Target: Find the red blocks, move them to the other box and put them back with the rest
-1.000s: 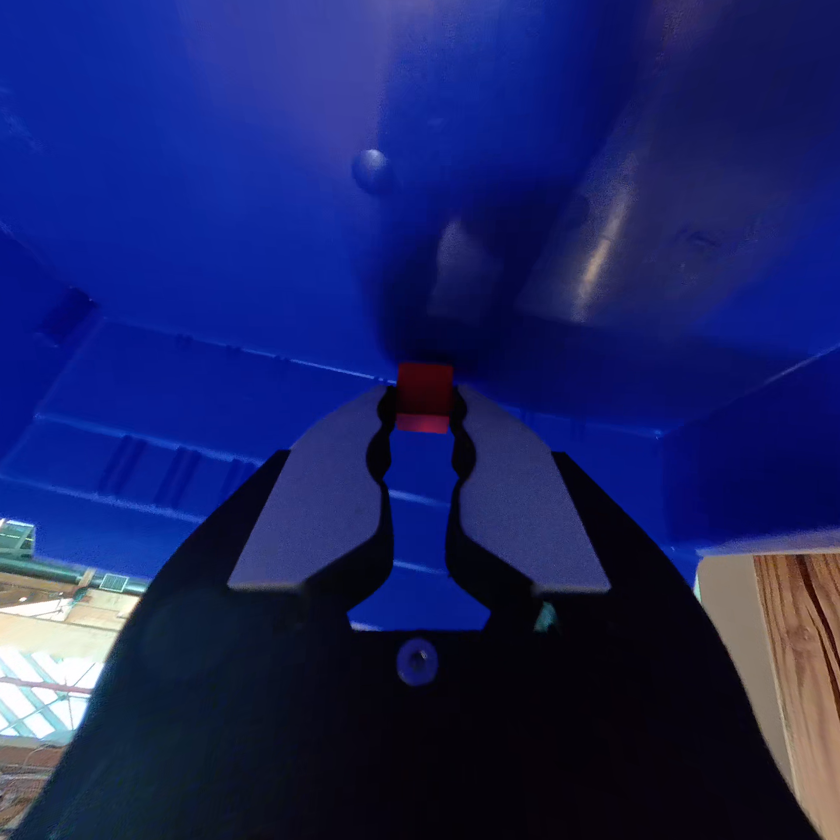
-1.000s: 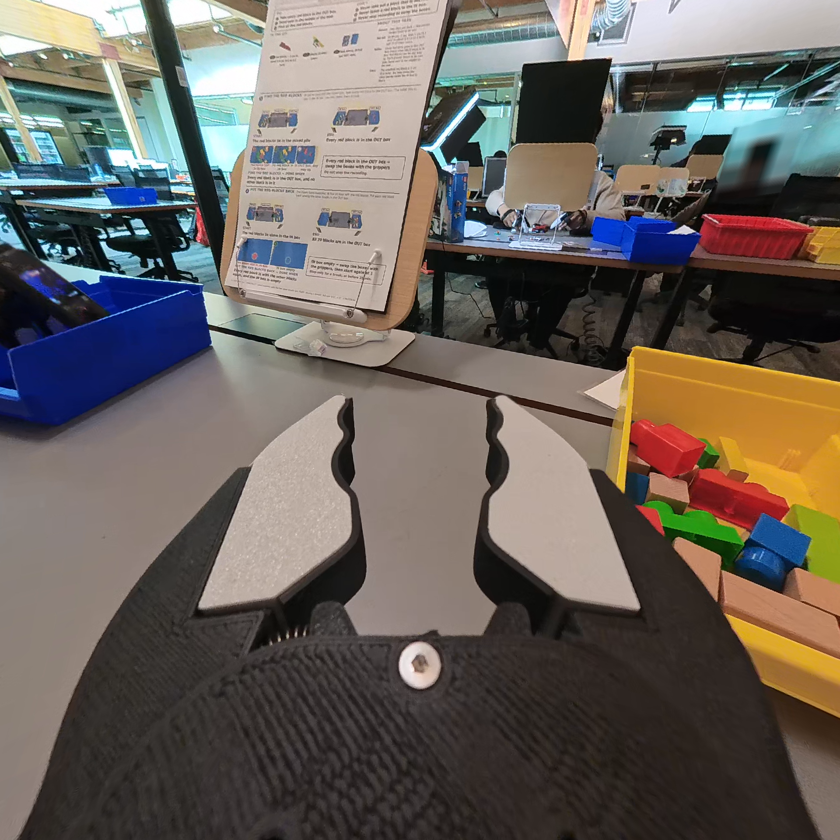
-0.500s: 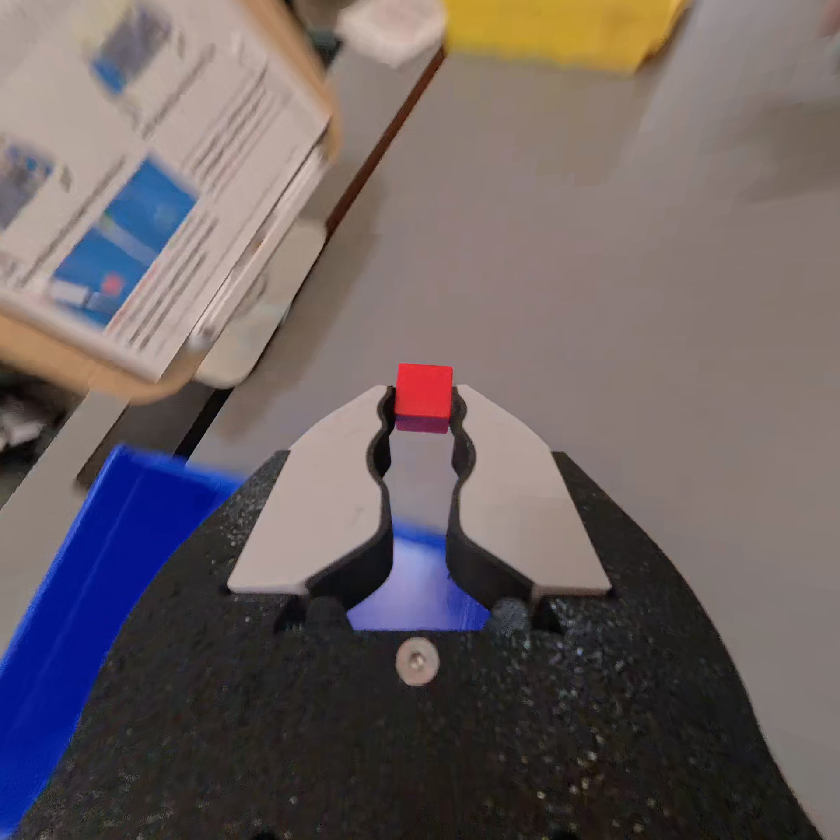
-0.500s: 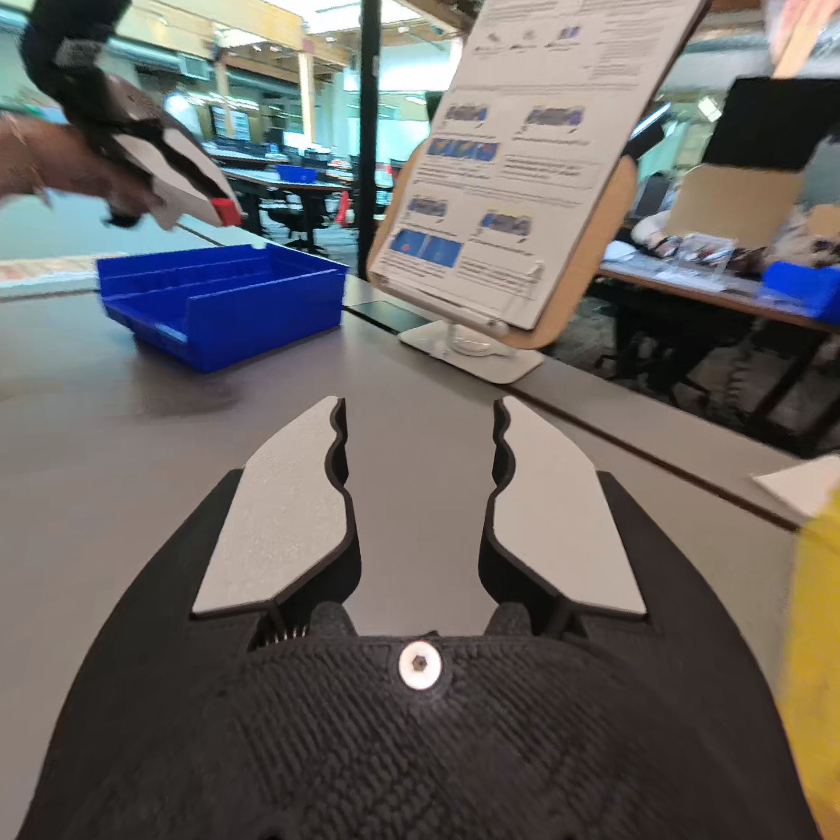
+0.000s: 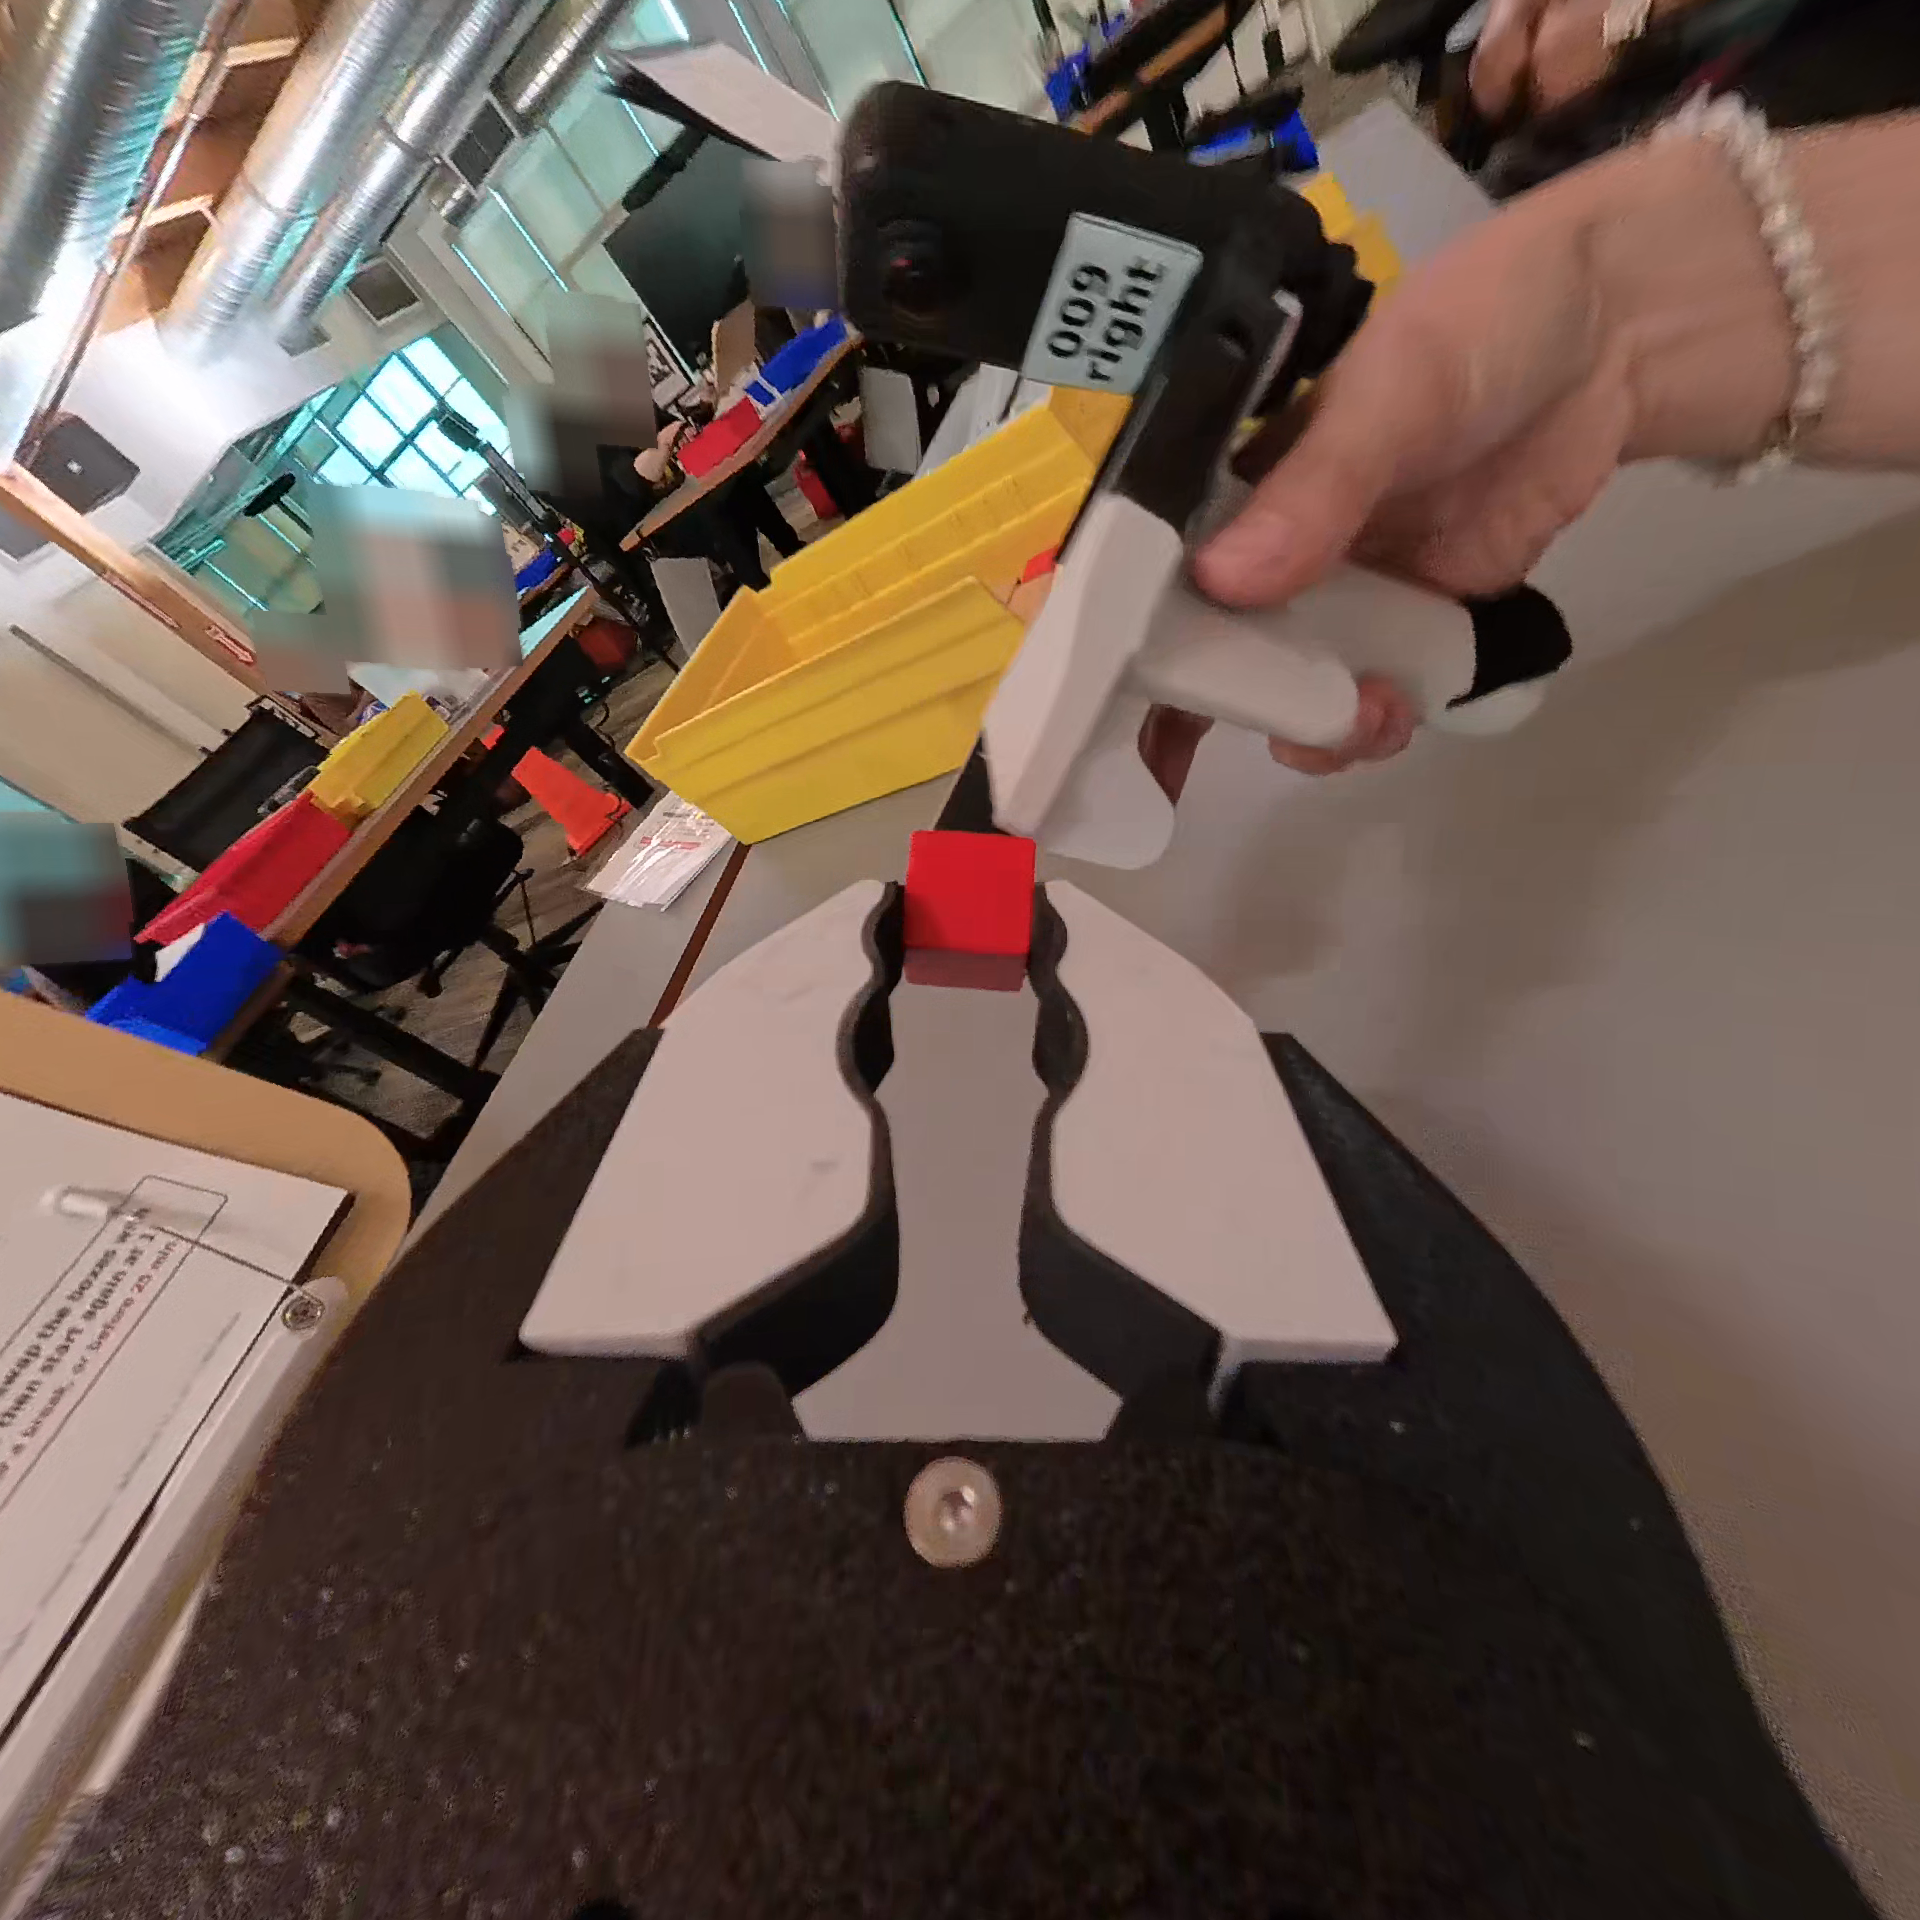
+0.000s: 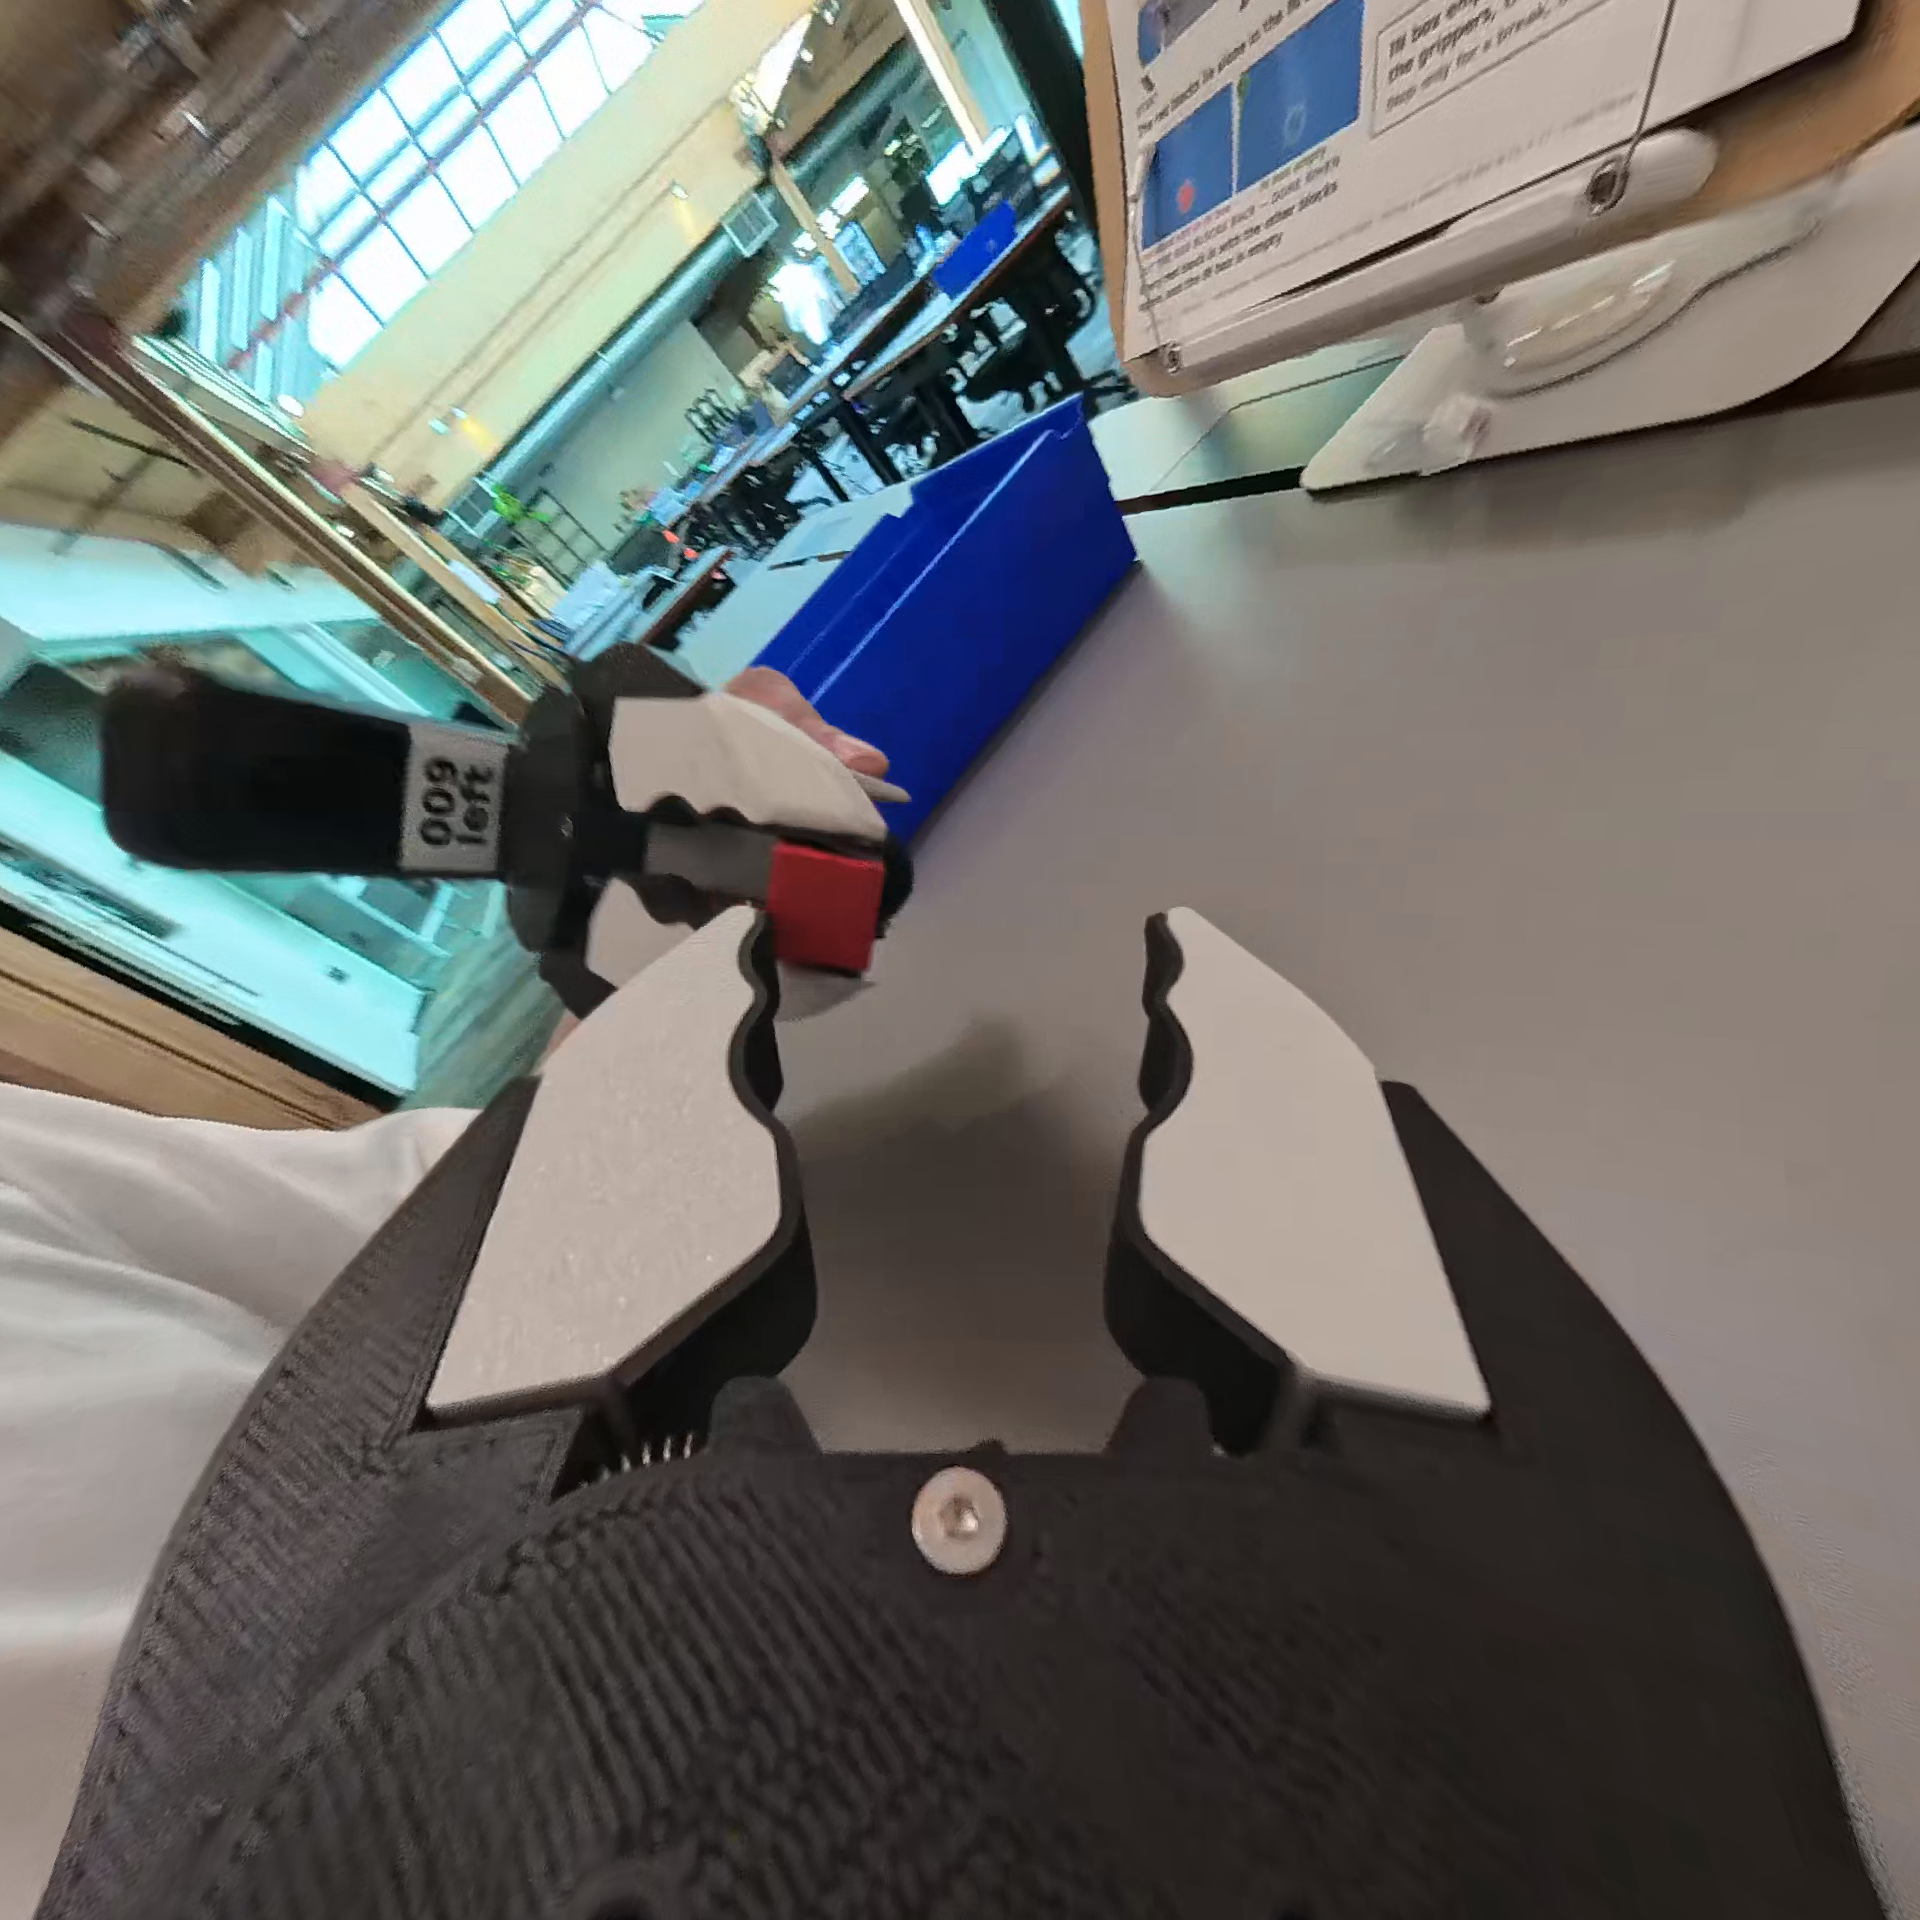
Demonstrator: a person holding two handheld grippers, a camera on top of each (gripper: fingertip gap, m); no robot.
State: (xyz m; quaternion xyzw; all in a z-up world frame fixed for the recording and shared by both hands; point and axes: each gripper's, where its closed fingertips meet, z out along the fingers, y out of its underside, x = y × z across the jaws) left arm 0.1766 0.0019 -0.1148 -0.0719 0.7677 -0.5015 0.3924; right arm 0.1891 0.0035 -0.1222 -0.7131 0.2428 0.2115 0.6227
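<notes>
My left gripper (image 5: 969, 914) is shut on a small red block (image 5: 968, 906), held at its fingertips above the grey table (image 5: 1558, 1039). The same block (image 6: 826, 904) shows in the right wrist view, clamped in the left gripper just beyond my right gripper's left fingertip. My right gripper (image 6: 954, 940) is open and empty, its fingers wide apart, facing the left gripper. In the left wrist view the right gripper (image 5: 1081, 665), held by a hand, is close in front of the block. The yellow box (image 5: 831, 686) stands behind it. The blue box (image 6: 966, 613) is farther back in the right wrist view.
An instruction sheet on a wooden stand (image 6: 1455, 208) sits at the table's back edge; it also shows in the left wrist view (image 5: 156, 1299). Other desks, chairs and coloured bins (image 5: 249, 862) fill the room beyond the table.
My left gripper lifted the red block out of the blue box and carried it across toward the right gripper. My right gripper turned to face it and opened wider.
</notes>
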